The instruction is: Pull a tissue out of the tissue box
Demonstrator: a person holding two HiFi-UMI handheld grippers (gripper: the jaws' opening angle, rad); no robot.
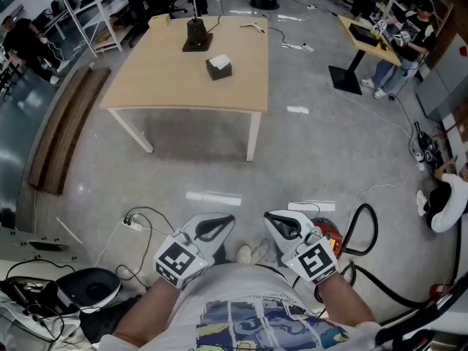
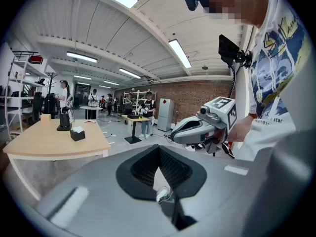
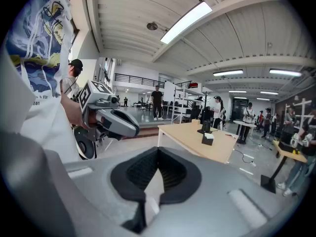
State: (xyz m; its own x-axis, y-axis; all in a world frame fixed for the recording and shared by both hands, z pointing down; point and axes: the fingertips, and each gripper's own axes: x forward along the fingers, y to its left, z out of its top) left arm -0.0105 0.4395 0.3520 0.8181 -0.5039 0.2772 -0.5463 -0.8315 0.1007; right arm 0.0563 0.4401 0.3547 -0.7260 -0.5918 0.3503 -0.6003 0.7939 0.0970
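Observation:
The tissue box [image 1: 219, 66] is dark, with a white tissue sticking out of its top. It stands on a light wooden table [image 1: 168, 79] several steps ahead of me. Both grippers are held close to my body over the floor, far from the table. My left gripper [image 1: 224, 221] is shut with nothing in it, and so is my right gripper [image 1: 273, 217]. The left gripper view shows its closed jaws [image 2: 159, 147], the box [image 2: 77, 133] far off on the left and the right gripper [image 2: 197, 129] alongside. From the right gripper [image 3: 158, 150] the box [image 3: 208, 138] is seen on the table.
A black stand [image 1: 197, 35] sits behind the box on the table. A wooden bench [image 1: 66, 126] lies at the left. A power strip and cables [image 1: 135, 224] are on the floor near my feet, with a black hose [image 1: 365, 232] at the right. People stand by another table [image 1: 365, 35].

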